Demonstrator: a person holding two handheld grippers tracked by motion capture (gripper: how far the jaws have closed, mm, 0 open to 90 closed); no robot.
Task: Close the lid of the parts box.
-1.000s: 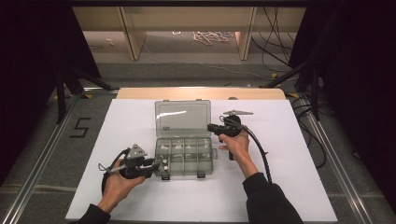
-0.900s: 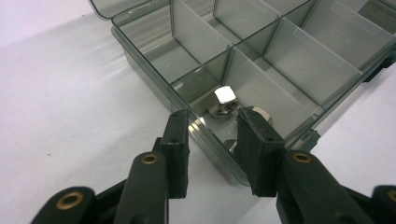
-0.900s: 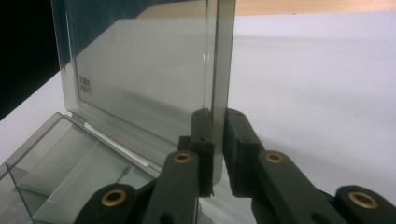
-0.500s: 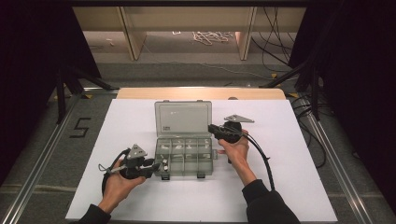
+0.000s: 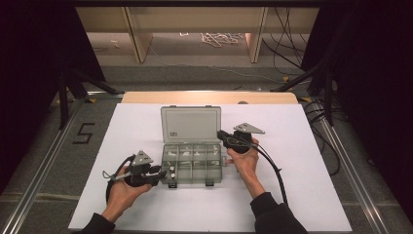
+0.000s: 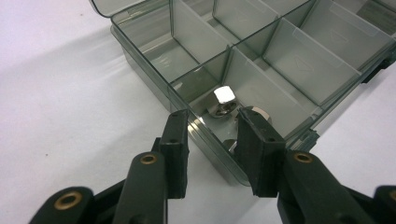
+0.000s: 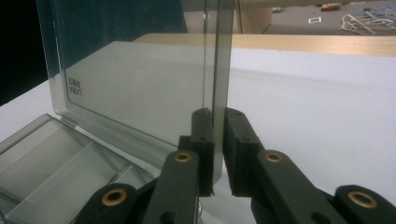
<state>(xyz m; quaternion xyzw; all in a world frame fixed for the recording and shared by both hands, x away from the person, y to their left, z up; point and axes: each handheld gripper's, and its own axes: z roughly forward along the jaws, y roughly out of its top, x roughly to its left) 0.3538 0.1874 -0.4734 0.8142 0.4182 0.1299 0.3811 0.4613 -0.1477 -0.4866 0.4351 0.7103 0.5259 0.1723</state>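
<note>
A clear grey organizer box (image 5: 199, 168) lies on the white table with its lid (image 5: 190, 124) standing open. My left gripper (image 5: 163, 174) is at the box's front left corner. In the left gripper view its jaws (image 6: 212, 123) straddle that corner wall (image 6: 140, 56), pads against it, and several metal nuts (image 6: 223, 100) lie in the corner compartment. My right gripper (image 5: 221, 134) is at the lid's right edge. In the right gripper view its jaws (image 7: 217, 114) are shut on the thin edge of the upright lid (image 7: 140, 84), above the box's compartments (image 7: 56, 163).
The white sheet (image 5: 302, 185) covers the table, with a wooden strip (image 5: 209, 97) along its far edge. A black cable (image 5: 272, 170) trails from the right gripper toward the near edge. Metal rails (image 5: 44, 170) run along both sides.
The right hand and forearm have shifted slightly leftward; the lid stands much as before. The left gripper has stayed at the box's corner.
</note>
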